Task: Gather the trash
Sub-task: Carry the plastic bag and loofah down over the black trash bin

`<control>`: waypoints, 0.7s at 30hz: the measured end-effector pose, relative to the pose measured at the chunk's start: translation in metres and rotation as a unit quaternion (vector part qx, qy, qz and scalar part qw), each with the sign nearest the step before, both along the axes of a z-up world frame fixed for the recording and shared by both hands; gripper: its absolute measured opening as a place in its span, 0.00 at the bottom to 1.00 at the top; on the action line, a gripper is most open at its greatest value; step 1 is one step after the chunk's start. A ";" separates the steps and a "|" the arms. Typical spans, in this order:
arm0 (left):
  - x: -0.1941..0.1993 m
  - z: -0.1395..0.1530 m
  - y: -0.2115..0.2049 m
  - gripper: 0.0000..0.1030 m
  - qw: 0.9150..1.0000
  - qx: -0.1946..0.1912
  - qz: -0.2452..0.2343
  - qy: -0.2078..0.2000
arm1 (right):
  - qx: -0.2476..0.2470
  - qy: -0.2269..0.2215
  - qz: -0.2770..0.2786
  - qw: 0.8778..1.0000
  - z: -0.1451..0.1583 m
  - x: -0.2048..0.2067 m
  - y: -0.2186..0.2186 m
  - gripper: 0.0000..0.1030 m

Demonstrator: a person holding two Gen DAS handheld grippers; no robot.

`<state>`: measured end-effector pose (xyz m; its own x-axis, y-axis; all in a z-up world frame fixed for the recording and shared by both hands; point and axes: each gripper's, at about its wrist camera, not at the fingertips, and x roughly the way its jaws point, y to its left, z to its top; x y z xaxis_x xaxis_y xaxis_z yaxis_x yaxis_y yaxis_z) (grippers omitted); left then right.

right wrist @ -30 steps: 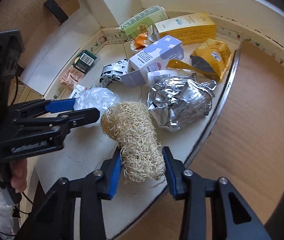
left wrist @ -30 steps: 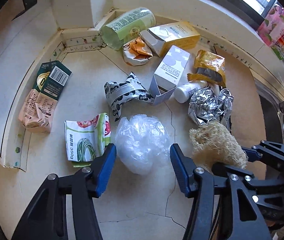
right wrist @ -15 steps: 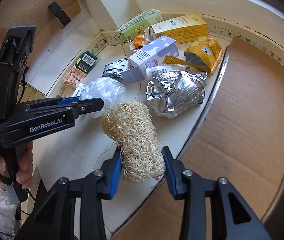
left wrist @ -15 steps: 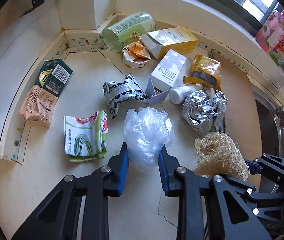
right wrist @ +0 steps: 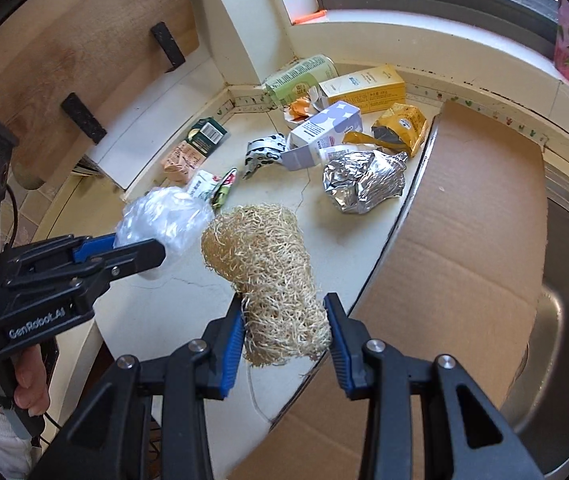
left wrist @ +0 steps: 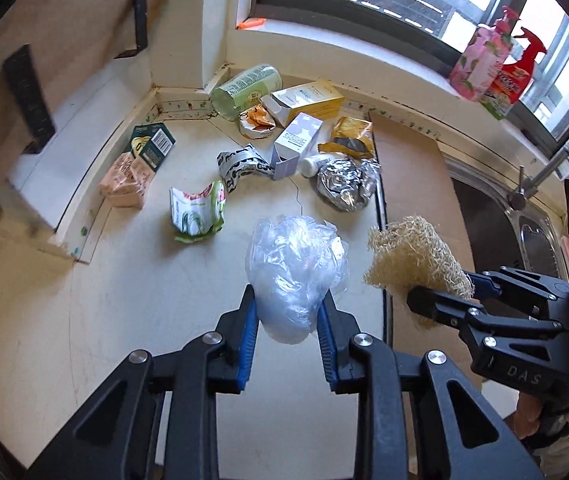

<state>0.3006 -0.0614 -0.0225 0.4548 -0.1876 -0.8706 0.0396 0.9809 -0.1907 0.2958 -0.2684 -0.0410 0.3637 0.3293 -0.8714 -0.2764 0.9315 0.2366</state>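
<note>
Bright daylight from window (left wrist: pixel 384 4); sharp focus; fisheye bending, dark vignette at edges.

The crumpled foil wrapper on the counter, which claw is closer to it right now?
Right. The right claw, shut on the loofah, sits just in front of the foil wrapper; the left claw, shut on the plastic bag, is farther off to that side.
</note>
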 end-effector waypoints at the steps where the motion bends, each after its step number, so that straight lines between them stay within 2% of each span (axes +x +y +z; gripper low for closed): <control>1: -0.009 0.004 0.001 0.25 1.000 -0.002 -0.003 -0.004 | -0.001 -0.003 -0.002 1.000 0.003 -0.006 0.002 0.37; 11: -0.095 0.023 0.023 0.25 0.999 -0.004 -0.038 -0.026 | -0.001 -0.031 -0.045 0.998 0.026 -0.089 0.034 0.37; 21: -0.191 0.024 0.049 0.25 0.996 -0.002 -0.077 -0.046 | 0.004 -0.044 -0.088 0.995 0.028 -0.185 0.082 0.37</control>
<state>0.1101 -0.0123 0.0016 0.4975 -0.2649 -0.8260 0.2064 0.9610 -0.1838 0.1103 -0.1863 -0.0135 0.4913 0.2607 -0.8310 -0.1288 0.9654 0.2267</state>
